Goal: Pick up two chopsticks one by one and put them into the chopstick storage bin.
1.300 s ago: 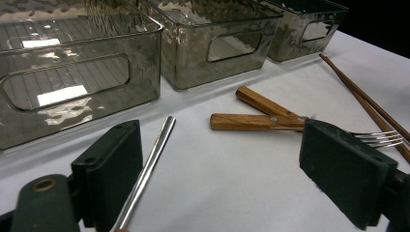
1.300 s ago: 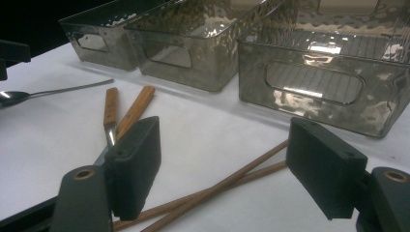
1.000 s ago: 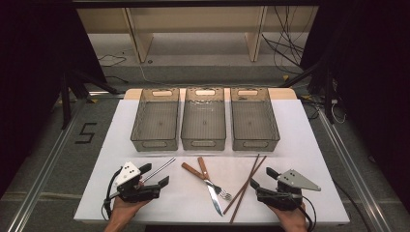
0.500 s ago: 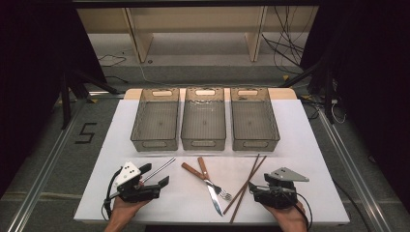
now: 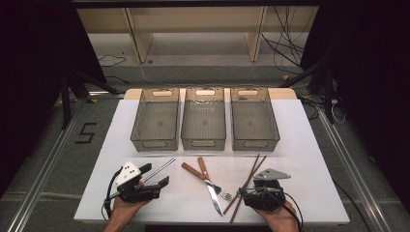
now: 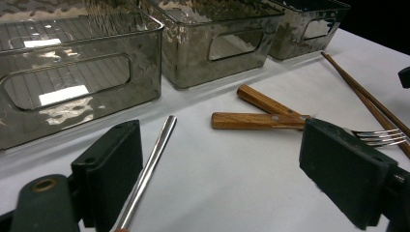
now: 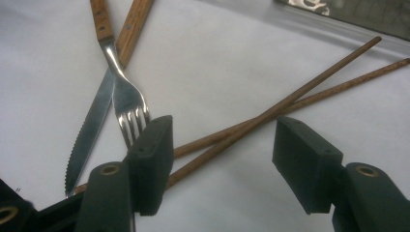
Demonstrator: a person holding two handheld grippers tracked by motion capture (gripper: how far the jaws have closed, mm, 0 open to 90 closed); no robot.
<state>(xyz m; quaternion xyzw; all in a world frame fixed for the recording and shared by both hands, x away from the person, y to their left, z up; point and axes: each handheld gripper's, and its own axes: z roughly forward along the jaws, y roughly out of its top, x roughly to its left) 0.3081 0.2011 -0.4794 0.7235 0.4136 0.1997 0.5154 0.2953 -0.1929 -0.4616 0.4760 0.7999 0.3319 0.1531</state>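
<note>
**Brown chopsticks between the right jaws, not yet gripped**

Wooden chopsticks (image 7: 270, 113), a crossed pair, lie flat on the white table (image 5: 309, 145). Right gripper view: the right hand-held gripper (image 7: 220, 159) straddles their near ends, both sticks passing between its two black jaws. The sticks run close along the left jaw in that view and stand clear of the right one; whether they touch the left jaw cannot be told. Jaws have just been closing, with the chopsticks between them and a gap left, so nothing is grasped.

High view: right hand-held gripper (image 5: 247, 197) sits at the near edge of the table, right of centre, chopsticks (image 5: 249, 180) slanting away from it toward the bins.

Just left of the chopsticks: a wooden-handled fork (image 7: 126, 99) laid across a wooden-handled serrated knife (image 7: 89, 130), handles apart, fork tines next to the left jaw of the right hand-held gripper.

Left hand-held gripper (image 5: 155, 182) rests at the near left of the table, jaws wide apart and empty. Left gripper view: a shiny metal rod-like utensil (image 6: 150, 166) lies on the table just beside its left jaw, inside the gap, ungripped; its near end is hidden.

Three clear smoky plastic bins (image 5: 205, 142) stand side by side across the middle of the table, well apart from both hands.
</note>
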